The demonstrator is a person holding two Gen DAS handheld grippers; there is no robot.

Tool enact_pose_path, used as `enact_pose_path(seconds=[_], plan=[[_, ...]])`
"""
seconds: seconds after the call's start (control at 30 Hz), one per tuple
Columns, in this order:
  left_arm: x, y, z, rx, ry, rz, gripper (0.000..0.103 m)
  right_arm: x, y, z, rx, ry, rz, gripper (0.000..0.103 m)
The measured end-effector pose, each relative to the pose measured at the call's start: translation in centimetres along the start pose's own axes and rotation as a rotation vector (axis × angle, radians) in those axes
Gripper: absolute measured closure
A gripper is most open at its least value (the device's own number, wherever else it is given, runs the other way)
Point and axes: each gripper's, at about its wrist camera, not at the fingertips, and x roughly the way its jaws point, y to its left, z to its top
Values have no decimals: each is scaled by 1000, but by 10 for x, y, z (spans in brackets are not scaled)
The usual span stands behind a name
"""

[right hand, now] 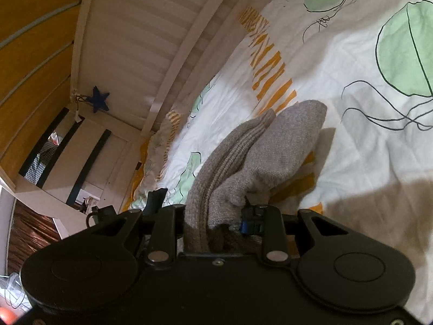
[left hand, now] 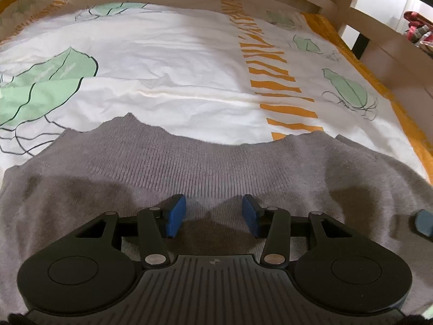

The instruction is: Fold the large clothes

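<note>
The grey ribbed-knit sweater (left hand: 205, 159) is lying spread on the bed, over the white duvet cover printed with green leaves and orange stripes (left hand: 167, 62), directly beneath and ahead of the left tool (left hand: 213, 215). Judging by the loose rippled edge and the way it is draping, the knit is looking soft, limp and fairly thick: light enough for one tool, not fragile, not slippery, but likely to be sagging and stretching wherever it is unsupported. Best holds are appearing to be the ribbed band just ahead of the left tool and the matching edge at the other side, so both are rising together and the fold is staying square. The left tool is sitting part open, its blue pads (left hand: 175, 215) standing apart with only flat knit in the gap; nothing is being pinched, and whether the tips are touching the cloth is not clear. The right tool (right hand: 213, 218) is closing down narrow on a bunched handful of the same sweater (right hand: 273, 146), which is rising between its fingers and flopping forward past the tips, clear of the duvet cover (right hand: 365, 140) beyond it. One blue pad (right hand: 245, 226) is showing against the fabric; the other is being hidden by the bunch. A pale wooden bed rail (right hand: 173, 70) is running to the left of the right tool.
</note>
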Motion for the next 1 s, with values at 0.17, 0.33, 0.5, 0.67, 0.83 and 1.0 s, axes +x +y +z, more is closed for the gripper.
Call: enact_pose_path(seconds=[0.17,0.33,0.5,0.67,0.83,1.0], plan=[[-26,11,-18,-15,16,-66,58,3,8,-5,-14,-9,-21,65],[-30,13,-44,107,16,-54,58,5,20,-9,-53,-26,-64,65],[-24,21,-28,84,77,-104,58,11,45,-9,-106,-20,-108,65],[-57,65,-32,15,28,-166,58,23,81,-8,-157,2,-165,65],[-101,120,-45,-15,-51,-120,58,55,134,-14,-246,53,-183,65],[-124,170,-56,-58,-87,-75,58,104,182,-39,-317,124,-120,65]])
